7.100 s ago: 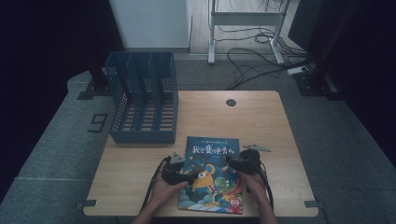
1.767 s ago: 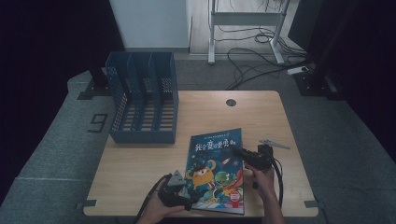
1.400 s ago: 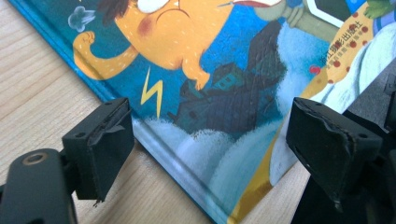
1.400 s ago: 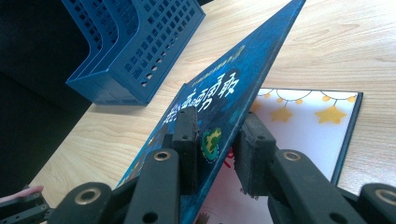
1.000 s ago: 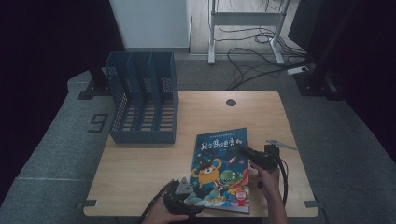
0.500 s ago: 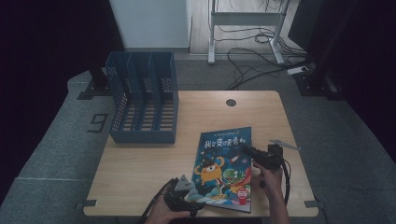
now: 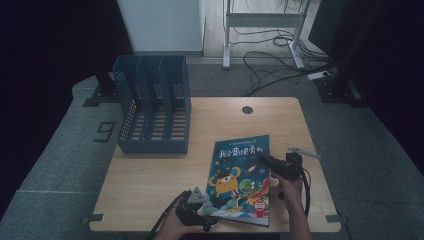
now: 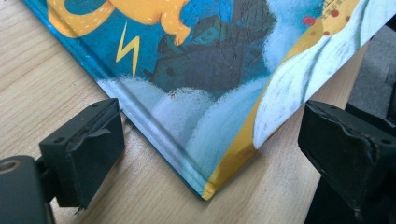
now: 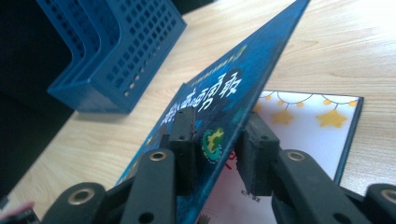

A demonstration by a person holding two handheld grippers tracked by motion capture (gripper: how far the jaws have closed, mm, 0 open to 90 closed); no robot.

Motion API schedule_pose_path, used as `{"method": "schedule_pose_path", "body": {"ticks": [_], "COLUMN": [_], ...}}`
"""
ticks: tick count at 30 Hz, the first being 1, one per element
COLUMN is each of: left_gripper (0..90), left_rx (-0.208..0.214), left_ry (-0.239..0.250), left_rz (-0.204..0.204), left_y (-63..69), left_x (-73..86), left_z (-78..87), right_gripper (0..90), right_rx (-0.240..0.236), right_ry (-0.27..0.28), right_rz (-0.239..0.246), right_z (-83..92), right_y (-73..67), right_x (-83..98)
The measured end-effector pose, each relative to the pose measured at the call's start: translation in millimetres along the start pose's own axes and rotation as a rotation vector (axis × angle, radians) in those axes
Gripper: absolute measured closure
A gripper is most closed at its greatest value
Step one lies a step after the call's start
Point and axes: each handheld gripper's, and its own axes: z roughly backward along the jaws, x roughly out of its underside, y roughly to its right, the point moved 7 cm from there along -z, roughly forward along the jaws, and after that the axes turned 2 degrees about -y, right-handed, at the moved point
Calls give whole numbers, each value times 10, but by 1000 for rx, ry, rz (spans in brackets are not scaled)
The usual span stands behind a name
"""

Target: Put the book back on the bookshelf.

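A picture book [image 7: 240, 180] with a blue cartoon cover lies on the wooden table [image 7: 150, 185], near its front right. My right gripper [image 7: 263, 160] reaches in from the book's right edge. In the right gripper view the raised front cover [image 9: 219, 93] passes between the jaws of this gripper [image 9: 219, 135] and leans on the lower pad [image 9: 257, 140]. The jaws have just been opening and stand slightly wider than the cover. A starred inner page [image 9: 308, 116] shows underneath. My left gripper [image 7: 207, 219] is open, and its jaws [image 8: 210, 144] straddle the book's near left corner [image 8: 205, 191] without touching it.
A blue slotted file rack [image 7: 152, 110] stands at the table's back left, also visible in the right gripper view [image 9: 116, 46]. A round cable hole [image 7: 247, 109] sits near the far edge. Bare wood lies between the rack and the book.
Since the earliest frame the book has slid right, the right gripper has lifted the cover's edge, and the left gripper has dropped back to the near left corner. Over the last second both hands stay put.
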Motion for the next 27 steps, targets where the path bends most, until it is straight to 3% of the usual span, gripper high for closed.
{"method": "schedule_pose_path", "body": {"ticks": [3,11,14,21,27], "left_gripper": [66,69,69,61,54], "left_rx": [-1,3,3,0,-1], "left_ry": [3,7,6,4,8], "left_rz": [-1,2,3,0,12], "left_y": [1,-7,-9,-9,-9], "left_x": [-5,-19,-19,-19,-27], "left_z": [-8,-17,-16,-19,-26], "right_gripper": [656,696,710,720,721], "right_rx": [-12,-49,-64,-52,-32], "right_ry": [-37,-39,-27,15,57], "right_rz": [14,-5,-5,16,69], "right_z": [-60,-151,-151,-103,17], "right_y": [-27,-17,-35,-126,-259], "right_x": [12,-24,-34,-59,-113]}}
